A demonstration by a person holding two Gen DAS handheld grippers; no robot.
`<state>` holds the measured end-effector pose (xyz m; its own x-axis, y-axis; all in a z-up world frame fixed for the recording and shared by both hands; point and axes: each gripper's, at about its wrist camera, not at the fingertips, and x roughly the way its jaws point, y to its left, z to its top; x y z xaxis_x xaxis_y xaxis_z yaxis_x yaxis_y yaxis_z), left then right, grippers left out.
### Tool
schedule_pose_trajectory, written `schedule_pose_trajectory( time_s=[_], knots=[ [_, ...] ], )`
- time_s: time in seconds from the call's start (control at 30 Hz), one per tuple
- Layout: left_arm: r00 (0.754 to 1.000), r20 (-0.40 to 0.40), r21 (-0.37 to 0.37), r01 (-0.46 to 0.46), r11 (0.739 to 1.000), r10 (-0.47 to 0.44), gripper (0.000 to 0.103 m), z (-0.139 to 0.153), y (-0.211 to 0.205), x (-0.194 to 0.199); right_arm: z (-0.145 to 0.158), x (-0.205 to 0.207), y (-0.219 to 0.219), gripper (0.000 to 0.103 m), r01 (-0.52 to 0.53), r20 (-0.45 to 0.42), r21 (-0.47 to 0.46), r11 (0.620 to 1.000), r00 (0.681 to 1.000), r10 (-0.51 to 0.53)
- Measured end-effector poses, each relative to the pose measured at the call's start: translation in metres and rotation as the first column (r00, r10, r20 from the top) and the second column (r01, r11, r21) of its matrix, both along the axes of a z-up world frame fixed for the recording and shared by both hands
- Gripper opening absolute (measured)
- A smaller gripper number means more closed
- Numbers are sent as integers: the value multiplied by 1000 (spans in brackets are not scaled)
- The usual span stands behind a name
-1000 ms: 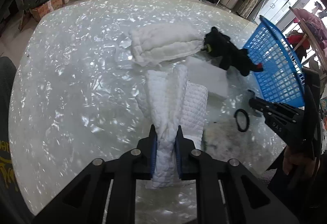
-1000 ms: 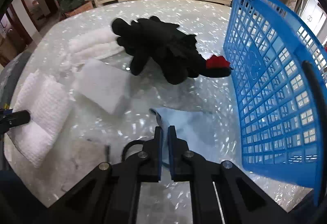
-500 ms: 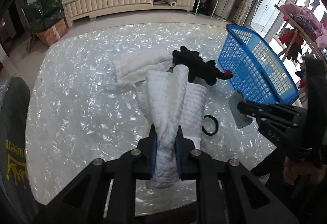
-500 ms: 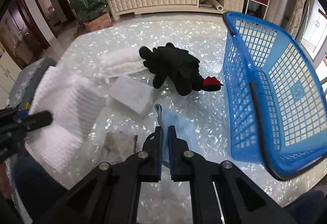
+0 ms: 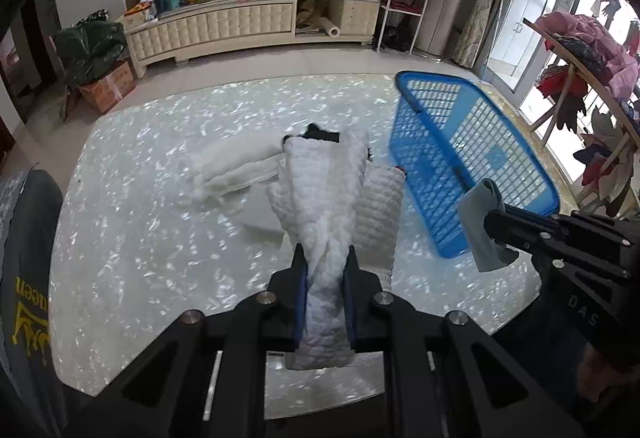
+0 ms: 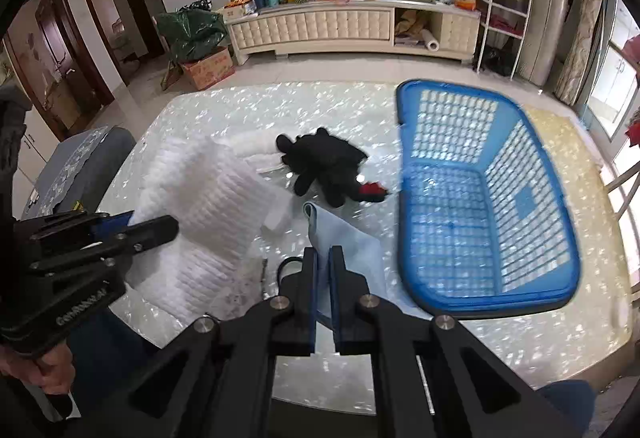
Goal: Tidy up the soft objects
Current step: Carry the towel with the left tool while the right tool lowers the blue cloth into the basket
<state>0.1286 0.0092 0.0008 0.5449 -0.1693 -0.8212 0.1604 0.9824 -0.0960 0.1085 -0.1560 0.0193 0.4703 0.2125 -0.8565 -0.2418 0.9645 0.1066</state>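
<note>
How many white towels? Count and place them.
2: quilted towel clamped in the left gripper; folded towel on the table beyond it. Others may hide behind.

Both views are taken from fisheye cameras mounted on the hand-held grippers, aimed forward and steeply down along the black fingers, from well above the pearly white glossy table [image 5: 140, 238]. The blue plastic lattice basket [image 5: 460, 166] is seen to the right in the left wrist view and nearer, also to the right, in the right wrist view [image 6: 480, 206]. The table, the basket and the cream tufted sideboard [image 6: 320, 26] beyond it are shared by both.
</note>
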Motion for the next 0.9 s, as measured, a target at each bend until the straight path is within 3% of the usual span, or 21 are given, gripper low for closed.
schedule_pose_trajectory(
  time_s=[0.47,0.9],
  knots=[
    [996,67,16,64,998,-65,14,20,-63,32,16,16,-59,5,86,51,-2,996,995,-86],
    [997,32,5,67,998,-67,14,2,-77,68,-16,42,-81,5,146,9,-60,987,989,-146]
  ],
)
